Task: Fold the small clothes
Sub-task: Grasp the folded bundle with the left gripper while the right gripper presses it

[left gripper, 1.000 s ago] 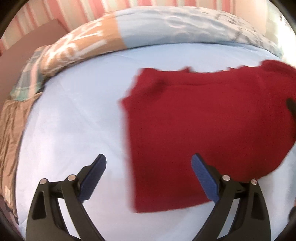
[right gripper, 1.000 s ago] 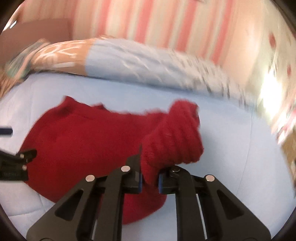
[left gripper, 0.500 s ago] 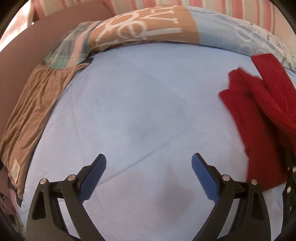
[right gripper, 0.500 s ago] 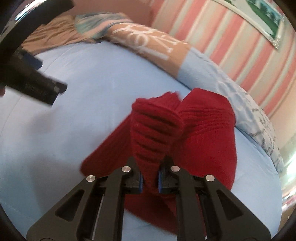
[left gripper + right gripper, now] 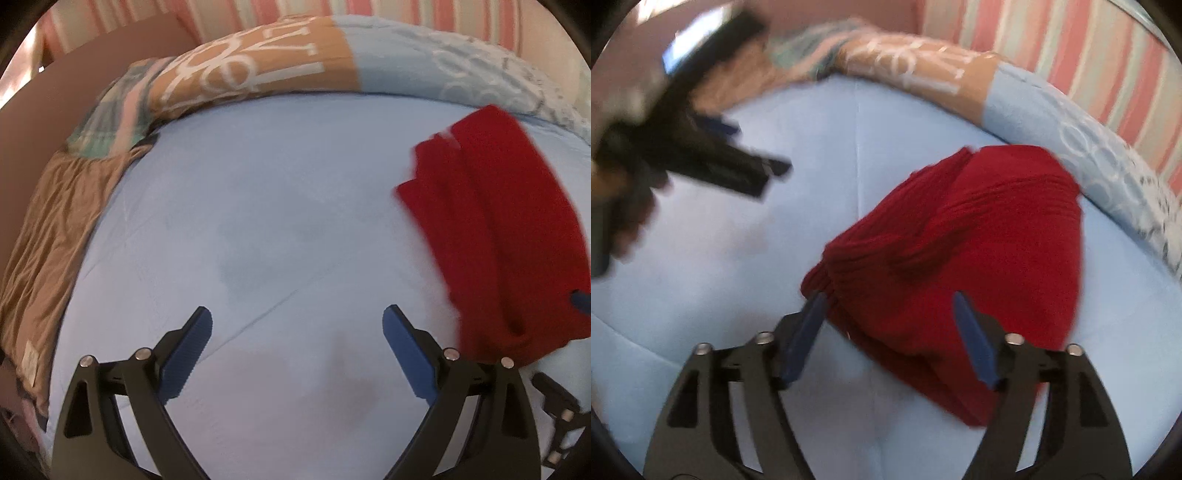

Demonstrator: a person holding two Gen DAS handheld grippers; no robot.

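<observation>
Light-blue bedsheet (image 5: 258, 206); patterned duvet (image 5: 258, 70) along striped wall (image 5: 1089, 55); brown cloth (image 5: 48, 229).

Both tools share one build. The left gripper (image 5: 297, 334) has matte black angular arms with elongated cut-out slots, two silver round screw heads on each arm, and ribbed blue pads (image 5: 186, 354). The right gripper (image 5: 888, 328) shows the same black slotted arms, silver screws and smooth-looking blue pads (image 5: 975, 343), blurred at lower centre.

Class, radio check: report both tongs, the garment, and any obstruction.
Left tongs open, empty. Right tongs open over folded red knit garment on blue bedsheet. Nothing in the way.
</observation>
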